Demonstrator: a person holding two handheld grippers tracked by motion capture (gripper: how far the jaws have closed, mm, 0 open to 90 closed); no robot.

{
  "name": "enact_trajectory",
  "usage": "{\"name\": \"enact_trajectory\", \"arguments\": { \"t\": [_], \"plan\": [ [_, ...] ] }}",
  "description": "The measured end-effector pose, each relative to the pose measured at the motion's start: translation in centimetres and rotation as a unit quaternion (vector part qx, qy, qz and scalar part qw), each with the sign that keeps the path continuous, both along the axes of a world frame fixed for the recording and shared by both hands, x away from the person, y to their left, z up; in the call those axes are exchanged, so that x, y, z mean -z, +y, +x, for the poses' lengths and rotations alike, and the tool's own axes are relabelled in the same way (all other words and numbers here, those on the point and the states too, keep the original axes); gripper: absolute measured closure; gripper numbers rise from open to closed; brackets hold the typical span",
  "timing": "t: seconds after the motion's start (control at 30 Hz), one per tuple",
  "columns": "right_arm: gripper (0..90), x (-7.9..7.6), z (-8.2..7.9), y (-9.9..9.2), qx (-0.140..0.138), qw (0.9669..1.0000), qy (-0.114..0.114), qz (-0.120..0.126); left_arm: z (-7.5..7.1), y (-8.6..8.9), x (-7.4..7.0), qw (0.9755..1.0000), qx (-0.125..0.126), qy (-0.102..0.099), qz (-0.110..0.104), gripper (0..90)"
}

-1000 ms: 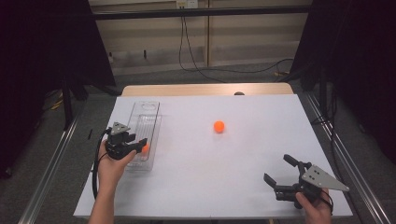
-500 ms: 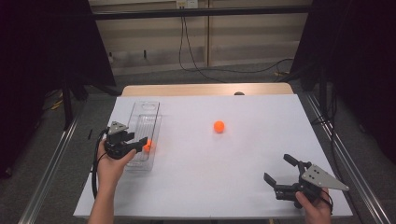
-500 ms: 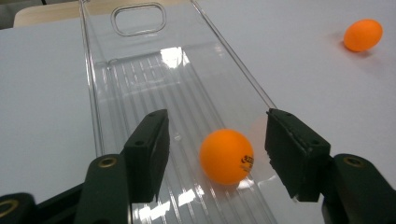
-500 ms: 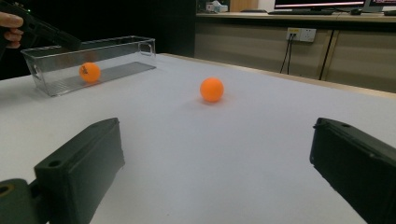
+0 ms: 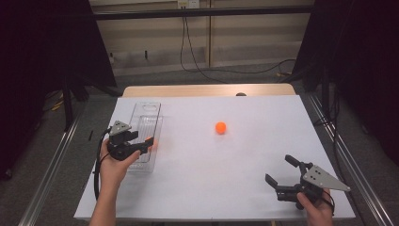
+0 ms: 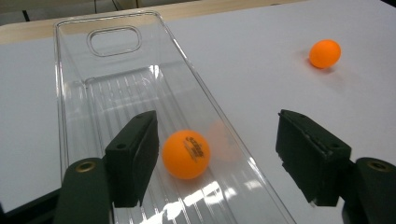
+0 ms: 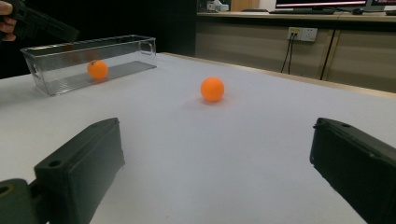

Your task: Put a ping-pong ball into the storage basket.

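Left claw (image 6: pixel 215 158): jaws just been opening, nothing gripped
Ball (image 6: pixel 186 154): in clear tray (image 6: pixel 74 93), beside one jaw, seemingly untouched
Right claw (image 7: pixel 215 182): wide open, empty, on counter (image 5: pixel 197 188)

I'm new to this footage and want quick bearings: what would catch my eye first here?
Two bright orange table-tennis balls stand out on the white table: one orange ball lies inside the clear plastic bin at the left, the other orange ball sits alone near the table's middle. The left hand-held gripper has just been opening over the bin, its jaws apart from the ball.
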State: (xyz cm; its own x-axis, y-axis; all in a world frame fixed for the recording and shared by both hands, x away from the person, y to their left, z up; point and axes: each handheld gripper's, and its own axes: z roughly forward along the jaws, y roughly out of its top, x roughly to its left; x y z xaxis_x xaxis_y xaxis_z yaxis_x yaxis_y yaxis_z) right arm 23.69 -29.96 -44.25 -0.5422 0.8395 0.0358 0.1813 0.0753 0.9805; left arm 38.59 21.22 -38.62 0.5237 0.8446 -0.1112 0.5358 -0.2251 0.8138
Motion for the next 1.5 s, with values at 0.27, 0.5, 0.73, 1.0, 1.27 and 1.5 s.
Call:
{"name": "enact_trajectory", "arguments": {
  "t": [0.27,0.5,0.73,1.0,1.27,1.5],
  "plan": [
    [2.2,0.0,0.2,0.1,-0.001,1.0000,0.002,0.001,-0.4,-0.6,-0.4,0.9999,0.011,0.000,-0.004,24.5],
    [2.2,0.0,0.4,0.1,0.000,1.0000,0.002,0.001,-0.7,-1.2,-0.6,0.9998,0.018,0.000,-0.006,21.0],
    [2.2,-0.1,0.2,0.3,-0.003,1.0000,-0.001,-0.001,-1.2,-1.9,-0.9,0.9995,0.029,0.000,-0.012,16.9],
    [2.2,-0.1,0.1,0.2,0.000,1.0000,0.000,-0.001,-1.2,-2.7,-1.0,0.9991,0.039,0.003,-0.018,14.4],
    [2.2,-0.1,0.3,0.3,-0.001,1.0000,0.001,0.002,-1.4,-3.6,-1.1,0.9985,0.051,0.004,-0.018,13.7],
    [2.2,-0.1,0.5,0.4,-0.004,1.0000,-0.001,-0.001,-1.5,-4.3,-1.2,0.9981,0.058,0.003,-0.022,13.3]
  ]
}}
